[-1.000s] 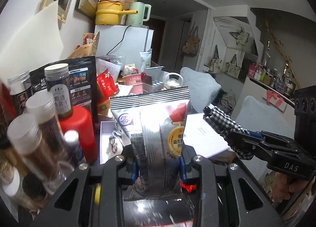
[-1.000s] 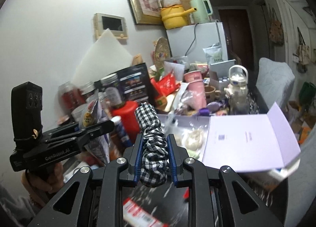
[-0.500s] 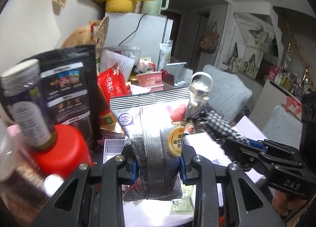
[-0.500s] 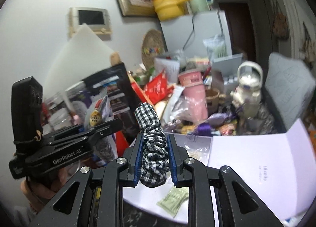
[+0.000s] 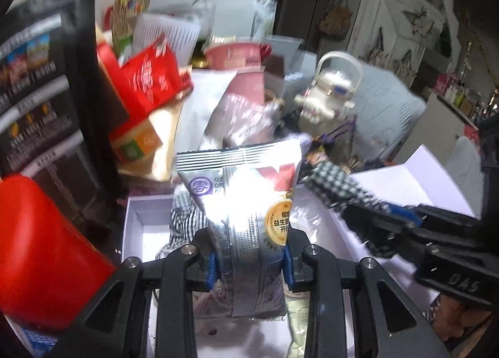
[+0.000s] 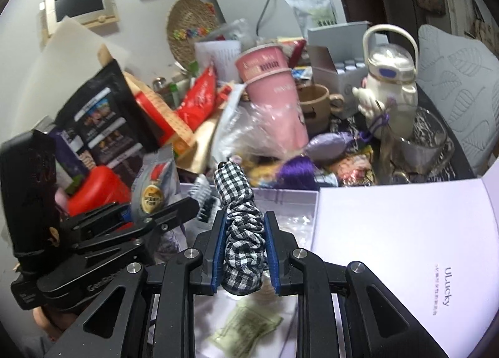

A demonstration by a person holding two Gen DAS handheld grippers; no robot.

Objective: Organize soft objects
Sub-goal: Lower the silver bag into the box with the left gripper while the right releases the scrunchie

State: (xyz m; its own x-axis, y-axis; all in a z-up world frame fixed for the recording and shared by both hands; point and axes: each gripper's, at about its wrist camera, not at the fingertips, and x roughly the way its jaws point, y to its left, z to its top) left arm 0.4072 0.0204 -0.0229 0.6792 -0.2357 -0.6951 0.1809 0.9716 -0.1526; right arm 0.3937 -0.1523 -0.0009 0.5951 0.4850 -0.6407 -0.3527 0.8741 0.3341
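both grippers carry soft items over the white box

the left gripper (image 5: 251, 264) is clamped on a silver snack pouch (image 5: 246, 202). the right gripper (image 6: 243, 260) pinches a gingham scrunchie (image 6: 240, 233). both tilt down over the open white box (image 5: 137, 227), at six o'clock below the pink cup (image 6: 271, 87), likely for dropping in.

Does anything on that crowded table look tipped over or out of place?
Yes. The pink cup leans sideways against the clutter instead of standing upright, and packets are heaped loosely around it. The white box below the tongs looks tidy.
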